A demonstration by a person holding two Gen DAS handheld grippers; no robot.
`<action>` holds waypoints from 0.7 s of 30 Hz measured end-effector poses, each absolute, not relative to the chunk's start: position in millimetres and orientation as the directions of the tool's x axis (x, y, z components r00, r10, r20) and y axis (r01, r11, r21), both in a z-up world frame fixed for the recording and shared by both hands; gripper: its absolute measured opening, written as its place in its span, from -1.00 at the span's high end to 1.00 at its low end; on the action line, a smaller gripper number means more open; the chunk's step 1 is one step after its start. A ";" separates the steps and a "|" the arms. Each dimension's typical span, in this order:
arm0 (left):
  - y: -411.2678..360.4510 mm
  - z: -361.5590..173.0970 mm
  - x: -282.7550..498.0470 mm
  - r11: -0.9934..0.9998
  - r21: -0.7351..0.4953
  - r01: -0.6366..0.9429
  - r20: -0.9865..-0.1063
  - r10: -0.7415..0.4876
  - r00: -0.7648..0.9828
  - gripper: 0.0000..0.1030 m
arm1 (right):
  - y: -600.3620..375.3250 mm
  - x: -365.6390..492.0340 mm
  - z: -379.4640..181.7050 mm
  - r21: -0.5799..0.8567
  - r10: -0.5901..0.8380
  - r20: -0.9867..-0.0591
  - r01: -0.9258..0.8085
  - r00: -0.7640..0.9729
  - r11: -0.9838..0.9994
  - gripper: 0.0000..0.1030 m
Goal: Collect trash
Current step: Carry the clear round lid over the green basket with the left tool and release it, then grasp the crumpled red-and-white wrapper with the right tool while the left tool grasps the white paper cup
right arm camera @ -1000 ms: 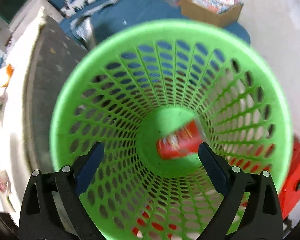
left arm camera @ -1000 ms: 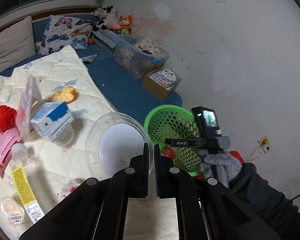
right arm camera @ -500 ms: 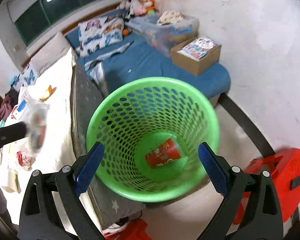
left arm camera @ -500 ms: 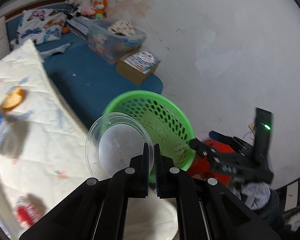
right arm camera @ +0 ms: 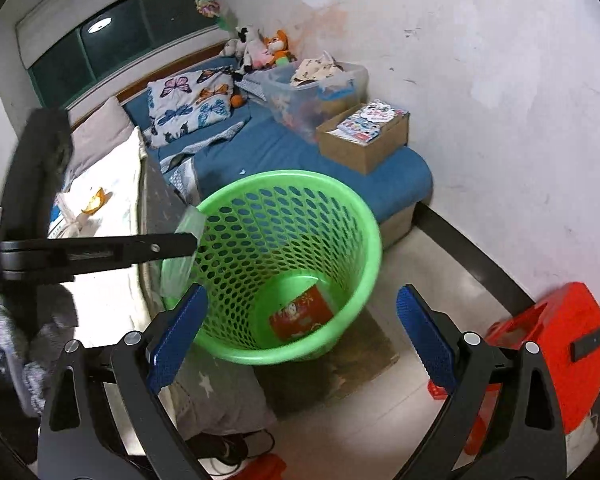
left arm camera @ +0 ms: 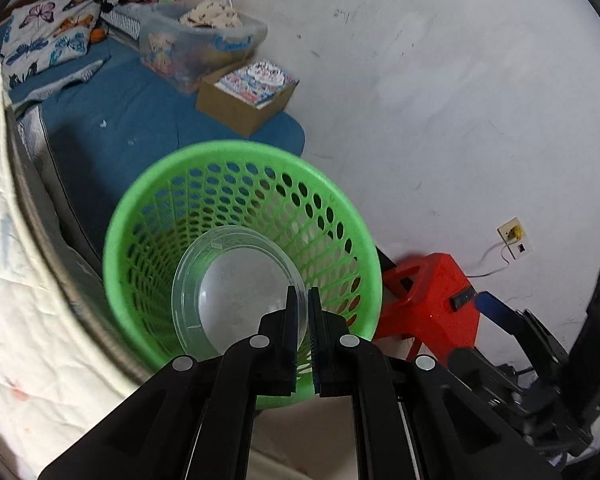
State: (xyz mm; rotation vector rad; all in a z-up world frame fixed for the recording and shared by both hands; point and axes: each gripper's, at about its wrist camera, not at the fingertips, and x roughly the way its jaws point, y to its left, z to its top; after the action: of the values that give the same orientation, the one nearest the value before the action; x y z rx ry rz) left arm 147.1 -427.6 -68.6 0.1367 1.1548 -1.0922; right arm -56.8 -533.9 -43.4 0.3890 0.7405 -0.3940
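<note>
My left gripper is shut on the rim of a clear plastic lid, holding it over the mouth of the green basket. In the right wrist view the same lid appears edge-on at the basket's left rim, pinched by the left gripper. A red packet lies on the basket's bottom. My right gripper hangs open, empty, above and in front of the basket.
A red stool stands to the right of the basket on the floor. A mattress with a white quilt borders the basket's left. Behind it, on a blue mat, sit a cardboard box and a clear storage bin.
The left gripper carried the lid from above the quilt to over the basket's mouth. The right gripper rose and pulled back from inside the basket; the red packet stays at the bottom.
</note>
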 end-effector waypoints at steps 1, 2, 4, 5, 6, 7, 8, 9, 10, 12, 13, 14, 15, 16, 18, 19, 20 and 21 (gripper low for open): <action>-430.4 -71.9 147.9 0.516 -0.421 0.746 -0.787 -0.617 -0.017 0.89 | -535.2 -59.9 -44.7 0.206 -0.206 -0.709 0.476 0.675 0.855 -0.83; -433.8 -78.0 149.2 0.528 -0.415 0.741 -0.797 -0.603 -0.016 0.89 | -536.4 -62.3 -46.0 0.210 -0.207 -0.709 0.482 0.674 0.851 -0.83; -437.8 -86.6 152.1 0.543 -0.420 0.727 -0.807 -0.590 -0.025 0.86 | -538.1 -66.2 -48.2 0.224 -0.196 -0.710 0.480 0.676 0.848 -0.83; -438.7 -90.5 153.0 0.556 -0.411 0.722 -0.814 -0.580 -0.017 0.82 | -538.5 -67.6 -49.3 0.227 -0.194 -0.712 0.483 0.675 0.846 -0.83; -438.5 -93.4 152.2 0.566 -0.402 0.720 -0.820 -0.572 -0.008 0.79 | -538.7 -69.2 -49.7 0.227 -0.192 -0.713 0.481 0.674 0.847 -0.83; -438.2 -96.0 151.4 0.569 -0.402 0.718 -0.824 -0.566 -0.013 0.79 | -538.6 -70.0 -49.7 0.224 -0.194 -0.712 0.480 0.675 0.848 -0.83; -437.6 -97.7 151.9 0.573 -0.400 0.715 -0.828 -0.561 -0.014 0.78 | -538.1 -70.7 -49.5 0.221 -0.196 -0.711 0.480 0.675 0.849 -0.83; -435.8 -98.5 152.8 0.578 -0.395 0.713 -0.832 -0.555 -0.011 0.78 | -537.5 -70.1 -50.1 0.221 -0.194 -0.713 0.478 0.674 0.850 -0.83; -434.7 -98.6 152.9 0.581 -0.395 0.711 -0.833 -0.554 -0.010 0.77 | -537.2 -69.5 -50.5 0.223 -0.192 -0.714 0.478 0.674 0.849 -0.83; -429.7 -95.3 153.4 0.587 -0.393 0.708 -0.833 -0.554 -0.003 0.76 | -537.1 -68.1 -51.0 0.233 -0.182 -0.716 0.476 0.674 0.848 -0.83; -424.7 -90.6 153.2 0.584 -0.394 0.709 -0.827 -0.562 0.003 0.76 | -536.1 -66.5 -50.4 0.237 -0.175 -0.716 0.471 0.676 0.850 -0.83; -420.1 -85.9 153.1 0.580 -0.397 0.712 -0.822 -0.569 0.004 0.63 | -534.5 -65.3 -49.1 0.238 -0.173 -0.714 0.467 0.678 0.852 -0.83; -416.5 -82.6 153.5 0.584 -0.391 0.712 -0.824 -0.567 0.012 0.48 | -532.3 -63.7 -47.7 0.238 -0.168 -0.713 0.461 0.681 0.855 -0.83; -410.2 -77.9 153.7 0.598 -0.376 0.708 -0.826 -0.562 0.036 0.46 | -529.4 -62.3 -45.5 0.235 -0.167 -0.710 0.453 0.684 0.860 -0.83; -396.7 -67.8 154.2 0.607 -0.380 0.698 -0.817 -0.574 0.054 0.46 | -522.8 -60.0 -39.4 0.227 -0.172 -0.699 0.444 0.694 0.867 -0.83; -387.0 -60.1 153.1 0.616 -0.374 0.693 -0.814 -0.576 0.073 0.46 | -520.3 -59.3 -37.3 0.236 -0.161 -0.695 0.433 0.701 0.870 -0.83; -374.9 -50.6 150.5 0.620 -0.369 0.692 -0.804 -0.586 0.096 0.46 | -516.6 -57.6 -34.1 0.250 -0.142 -0.689 0.417 0.711 0.874 -0.83; -367.7 -45.0 148.8 0.623 -0.366 0.691 -0.799 -0.591 0.109 0.46 | -513.0 -55.9 -31.5 0.258 -0.130 -0.684 0.405 0.718 0.877 -0.83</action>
State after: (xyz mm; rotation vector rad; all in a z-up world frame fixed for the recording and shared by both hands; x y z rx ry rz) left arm 148.8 -367.7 -45.0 0.1082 1.1156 -0.9449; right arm -55.9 -513.0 -31.5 0.4107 0.7135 -0.3056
